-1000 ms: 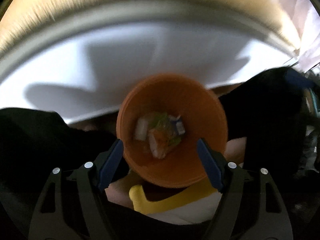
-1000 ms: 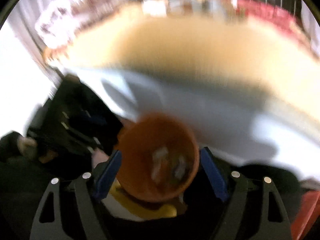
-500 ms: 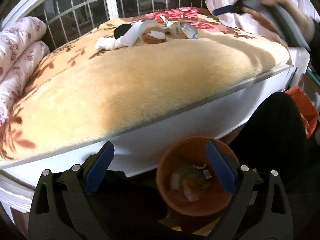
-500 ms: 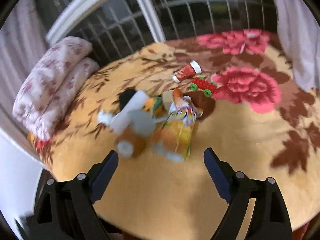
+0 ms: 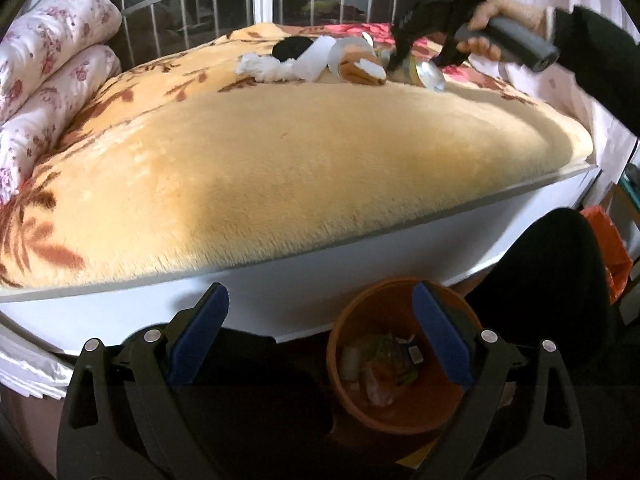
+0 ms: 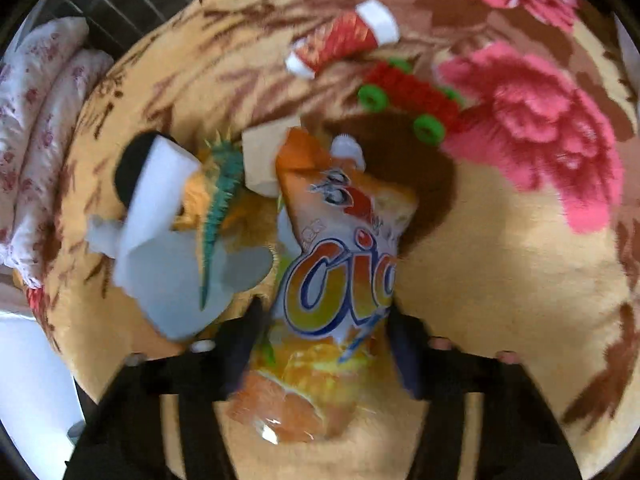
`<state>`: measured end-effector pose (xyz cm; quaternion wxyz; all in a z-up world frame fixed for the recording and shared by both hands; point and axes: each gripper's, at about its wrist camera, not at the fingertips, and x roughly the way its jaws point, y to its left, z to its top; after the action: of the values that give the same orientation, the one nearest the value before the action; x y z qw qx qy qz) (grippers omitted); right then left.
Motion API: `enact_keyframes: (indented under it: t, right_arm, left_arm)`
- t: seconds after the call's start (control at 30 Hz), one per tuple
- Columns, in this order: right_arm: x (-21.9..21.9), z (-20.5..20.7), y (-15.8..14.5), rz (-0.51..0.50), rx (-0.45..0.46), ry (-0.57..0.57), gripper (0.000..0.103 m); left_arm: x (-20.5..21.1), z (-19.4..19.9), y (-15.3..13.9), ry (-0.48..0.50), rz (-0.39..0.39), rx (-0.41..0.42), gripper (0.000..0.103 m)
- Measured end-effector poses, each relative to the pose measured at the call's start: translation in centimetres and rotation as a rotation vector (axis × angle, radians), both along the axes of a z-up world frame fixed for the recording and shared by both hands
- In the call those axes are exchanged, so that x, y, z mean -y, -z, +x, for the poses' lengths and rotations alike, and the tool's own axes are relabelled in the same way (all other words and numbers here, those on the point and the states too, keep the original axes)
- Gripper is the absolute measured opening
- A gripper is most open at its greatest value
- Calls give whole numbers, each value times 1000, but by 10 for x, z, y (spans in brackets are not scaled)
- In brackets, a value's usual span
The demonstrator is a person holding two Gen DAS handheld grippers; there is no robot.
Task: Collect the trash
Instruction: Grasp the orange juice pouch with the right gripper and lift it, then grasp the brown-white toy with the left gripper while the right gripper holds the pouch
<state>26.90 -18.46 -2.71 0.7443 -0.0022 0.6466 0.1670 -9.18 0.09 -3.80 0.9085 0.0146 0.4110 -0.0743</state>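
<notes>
An orange snack bag lies on the yellow flowered blanket. My right gripper is open with its fingers on either side of the bag's lower half. In the left wrist view the right gripper reaches down onto the trash pile at the far side of the bed. My left gripper is open and empty, held over the bed's edge above an orange bin with wrappers inside.
Beside the bag lie a white paper piece, a plush toy, a red thread spool and a red toy skateboard. Rolled floral bedding sits at left. A white bed frame fronts the bin.
Both grippers rose from the bin. The right gripper moved out over the bed and down around the orange snack bag. The left gripper tilted up a little.
</notes>
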Motion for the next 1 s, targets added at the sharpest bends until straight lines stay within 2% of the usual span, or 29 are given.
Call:
enact_keyframes:
  t: [0.07,0.17,0.27,0.37,0.47,0.57,0.63,0.73,0.9,0.97,1.0]
  right_arm:
    - [-1,-2,7,6,36,-1,51]
    - [9,-20,0,83,135,11,45]
    - [34,-58,-19,161,249,60,45]
    - [64,-108,-35,263,352,108,46]
    - [93,-158,-48,304,470,138,47]
    - [113,-201,-55,354,545,159,47]
    - [120,-219,-58,368,577,178,47]
    - [133,-244,-52,371,617,188,48]
    - [136,-256,-39,363,623,187,48]
    - [135,-253,-32,374,600,183,48]
    - [136,-252,-29,380,597,188,48]
  left_arm:
    - [0,5,-7,7,-8,13,91]
    - [2,17,-24,-5,-5,46,91]
    - [6,34,-42,-3,-43,68,91]
    - [16,63,-53,14,-95,56,91]
    - [32,103,-61,27,-145,42,91]
    - [48,140,-64,48,-176,25,91]
    - [60,162,-62,59,-152,21,91]
    - [78,193,-54,41,-48,13,91]
    - [90,224,-44,39,-4,-20,91]
    - [93,236,-39,30,16,-36,91]
    - [94,240,-36,32,27,-43,83]
